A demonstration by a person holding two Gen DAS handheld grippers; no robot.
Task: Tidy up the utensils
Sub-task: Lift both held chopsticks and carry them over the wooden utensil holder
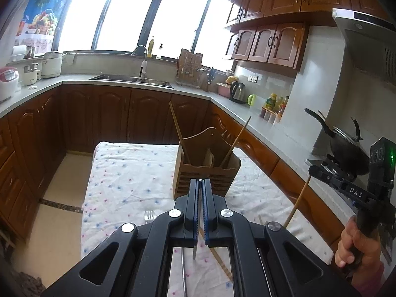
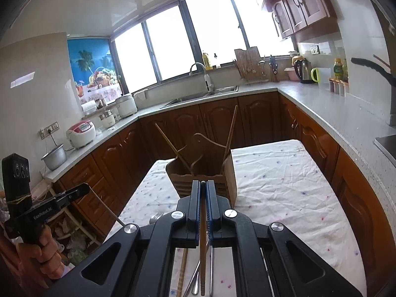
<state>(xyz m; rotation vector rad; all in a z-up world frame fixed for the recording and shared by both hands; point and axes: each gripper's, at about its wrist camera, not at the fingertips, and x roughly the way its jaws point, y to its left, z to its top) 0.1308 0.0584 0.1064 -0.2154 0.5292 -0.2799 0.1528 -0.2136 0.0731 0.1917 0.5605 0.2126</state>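
Wooden holder [image 1: 206,170], two compartments, upright on the flowered tablecloth [image 1: 128,180], straight ahead of both my grippers. One chopstick [image 1: 178,133] leans in its left compartment, another [image 1: 236,141] in its right.

Left gripper [image 1: 200,182]: fingers pressed together on a thin metal piece that hangs out below them [image 1: 195,250]; which utensil it is I cannot tell. It looks hard and slick, and likely to slip or swing in the pads.

Right gripper [image 2: 203,182]: fingers pinching a wooden chopstick [image 2: 203,247], which runs between the pads and hangs below. Light, stiff, dry wood; should grip well. Held partway along, the free end will likely swing, so I would judge a slow tilt best before dropping it in a compartment.

Loose stock on the cloth beneath me: a fork [image 1: 149,216], a wooden stick with a turned handle [image 2: 182,269], more metal handles [image 2: 195,279]. All slender and lying flat; best pinched across the shaft near the middle.
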